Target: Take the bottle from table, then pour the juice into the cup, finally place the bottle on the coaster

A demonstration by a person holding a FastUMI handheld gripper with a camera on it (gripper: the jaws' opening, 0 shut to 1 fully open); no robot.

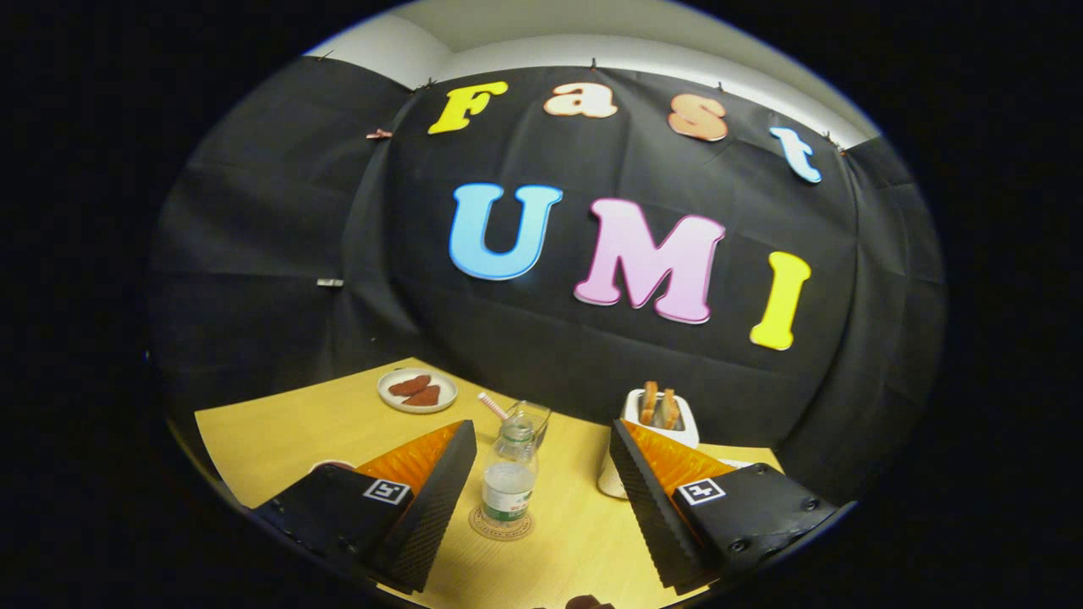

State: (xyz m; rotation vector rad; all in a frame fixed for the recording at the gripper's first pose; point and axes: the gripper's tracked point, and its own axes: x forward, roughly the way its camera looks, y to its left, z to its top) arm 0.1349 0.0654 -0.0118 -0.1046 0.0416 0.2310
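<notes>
A small clear plastic bottle (510,478) with a green label stands upright on a round coaster (501,524) on the wooden table (279,427). It stands between and a little ahead of my fingers. My gripper (541,469) is open, with a wide gap on either side of the bottle, and touches nothing. Just beyond the bottle stands a clear glass cup (530,420) with a striped straw (492,406) leaning out of it.
A white plate (417,391) with reddish-brown pieces of food lies at the far left of the table. A white toaster (656,423) with two slices of toast stands beyond the right finger. The black cloth wall closes the booth behind the table.
</notes>
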